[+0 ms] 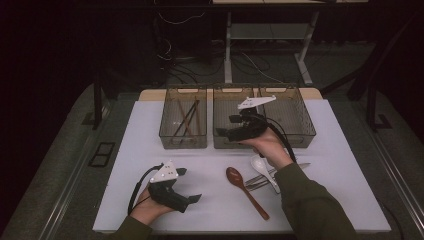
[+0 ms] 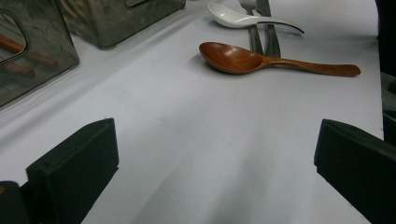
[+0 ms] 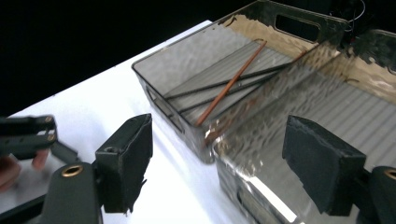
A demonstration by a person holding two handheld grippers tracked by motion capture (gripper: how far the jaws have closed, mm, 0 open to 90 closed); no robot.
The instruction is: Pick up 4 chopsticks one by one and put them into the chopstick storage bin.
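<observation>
My right gripper (image 1: 225,125) hovers over the front of the middle bin (image 1: 220,142) and points left; in the right gripper view (image 3: 217,140) its jaws stand wide open with nothing between them. Beyond them the left bin (image 3: 154,95) holds a brown chopstick (image 3: 231,84) and dark ones. My left gripper (image 1: 190,185) rests near the front left of the white table (image 1: 150,150), open and empty (image 2: 215,140). A wooden spoon (image 1: 245,185) (image 2: 233,58) lies at the front middle. Beside it are a white ceramic spoon (image 1: 261,166) (image 2: 231,18) and metal cutlery (image 1: 260,179) (image 2: 261,35).
Three smoky see-through bins stand in a row at the back of the table; the right bin (image 1: 300,130) looks bare inside. My right forearm (image 1: 305,200) crosses the cutlery pile. Dark floor, desk legs and cables (image 1: 230,55) lie beyond the table.
</observation>
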